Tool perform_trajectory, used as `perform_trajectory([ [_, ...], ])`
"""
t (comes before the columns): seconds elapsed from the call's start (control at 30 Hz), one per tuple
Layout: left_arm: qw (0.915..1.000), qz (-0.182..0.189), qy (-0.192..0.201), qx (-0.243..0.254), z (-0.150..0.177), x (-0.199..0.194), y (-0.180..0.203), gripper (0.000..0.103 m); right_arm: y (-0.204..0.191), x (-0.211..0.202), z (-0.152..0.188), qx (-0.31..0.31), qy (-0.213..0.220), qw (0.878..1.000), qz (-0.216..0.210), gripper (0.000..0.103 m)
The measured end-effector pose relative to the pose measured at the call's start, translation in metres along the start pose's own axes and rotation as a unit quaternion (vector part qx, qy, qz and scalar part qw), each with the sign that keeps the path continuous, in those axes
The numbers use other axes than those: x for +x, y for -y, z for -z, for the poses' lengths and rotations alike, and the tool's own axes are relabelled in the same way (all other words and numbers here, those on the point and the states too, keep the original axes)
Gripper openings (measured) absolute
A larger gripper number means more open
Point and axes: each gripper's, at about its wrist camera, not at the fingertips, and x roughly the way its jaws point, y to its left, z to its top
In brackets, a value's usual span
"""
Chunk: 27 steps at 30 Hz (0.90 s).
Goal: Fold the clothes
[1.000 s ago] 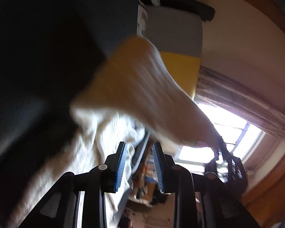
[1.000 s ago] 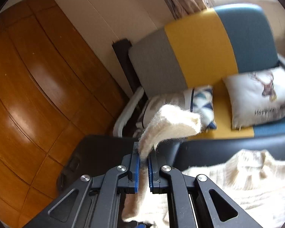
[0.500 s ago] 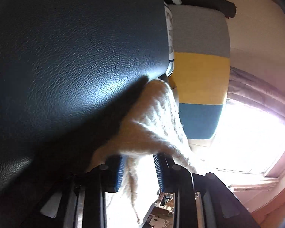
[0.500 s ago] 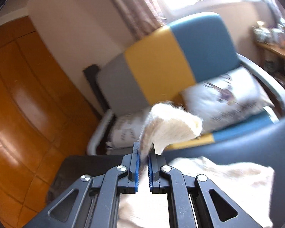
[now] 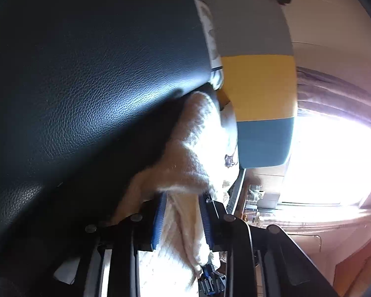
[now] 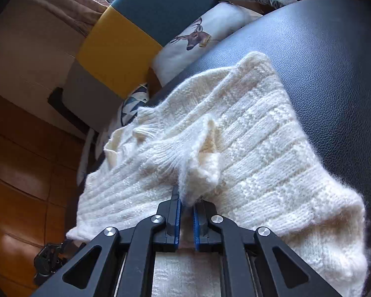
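The cream-white chunky-knit wool sweater (image 6: 235,148) lies spread on the black grained-leather seat surface (image 6: 334,61), filling the right wrist view from about 9 o'clock round to 4 o'clock, with bare leather showing toward 1 and 2 o'clock. A ribbed cuff end of its sleeve stands bunched just ahead of the right gripper (image 6: 186,205), at the centre of that view. The right gripper's jaws are opening, and the fuzzy edge of the cuff sits between the blue pads, barely pinched if at all. In the left wrist view the left gripper (image 5: 183,212) stands part open with a thick fold of the same knit between its blue pads; whether the pads actually press on the wool cannot be told, since the fabric bulges over and hides the contact

By its look the sweater is soft, limp and fairly light, yet bulky: it will sag and stretch from any single hold and will not keep a crease sharply. The hairy yarn should grip the ribbed pads well, so slipping seems unlikely, though snagging is possible. The firmer ribbed cuffs, hem and shoulder seams look like the best places to take hold, pinching a doubled layer

A grey, yellow and teal panelled chair back (image 6: 126,37) stands beyond at 11 o'clock
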Motion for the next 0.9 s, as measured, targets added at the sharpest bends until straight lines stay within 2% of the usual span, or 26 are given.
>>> perform_trajectory([
  [0.03,1.0000,0.002,0.001,0.002,0.000,0.000,0.001,0.027,0.001,0.000,0.000,0.004,0.002,1.000,-0.009,0.017],
  [0.1,1.0000,0.004,0.001,0.002,-0.001,0.002,0.004,0.027,0.007,-0.003,-0.002,0.031,0.012,0.998,-0.048,0.043],
  [0.17,1.0000,0.005,0.004,0.005,0.001,0.004,0.008,0.027,0.006,-0.011,-0.006,0.053,0.040,0.995,-0.077,0.062],
  [0.23,0.9999,0.001,0.009,0.013,0.005,-0.001,0.007,0.027,0.002,-0.013,-0.011,0.049,0.056,0.995,-0.067,0.063],
  [0.27,0.9998,0.001,0.011,0.016,0.007,-0.005,0.004,0.028,-0.003,-0.009,-0.014,0.035,0.044,0.997,-0.044,0.061],
  [0.33,0.9998,0.003,0.012,0.017,0.008,-0.011,0.000,0.030,-0.016,0.001,-0.015,-0.014,0.026,1.000,0.007,0.041],
  [0.37,0.9998,0.004,0.013,0.016,0.007,-0.012,0.000,0.031,-0.022,0.005,-0.015,-0.043,0.019,0.998,0.036,0.027],
  [0.4,0.9997,0.008,0.016,0.017,0.005,-0.013,0.002,0.032,-0.024,0.006,-0.015,-0.058,0.017,0.997,0.054,0.021],
  [0.5,0.9993,0.022,0.027,0.011,0.001,-0.011,0.008,0.034,-0.027,0.005,-0.015,-0.078,0.020,0.994,0.073,0.016],
  [0.6,0.9986,0.039,0.031,-0.017,0.002,-0.015,0.000,0.036,-0.023,0.006,-0.013,-0.078,0.015,0.994,0.072,0.017],
  [0.8,0.9970,0.064,0.016,-0.040,-0.001,-0.007,-0.002,0.036,-0.002,0.001,-0.015,-0.014,0.006,1.000,0.013,0.022],
  [0.9,0.9973,0.060,0.010,-0.041,-0.008,0.007,0.006,0.037,0.002,-0.001,-0.015,0.014,0.009,0.999,-0.034,0.048],
])
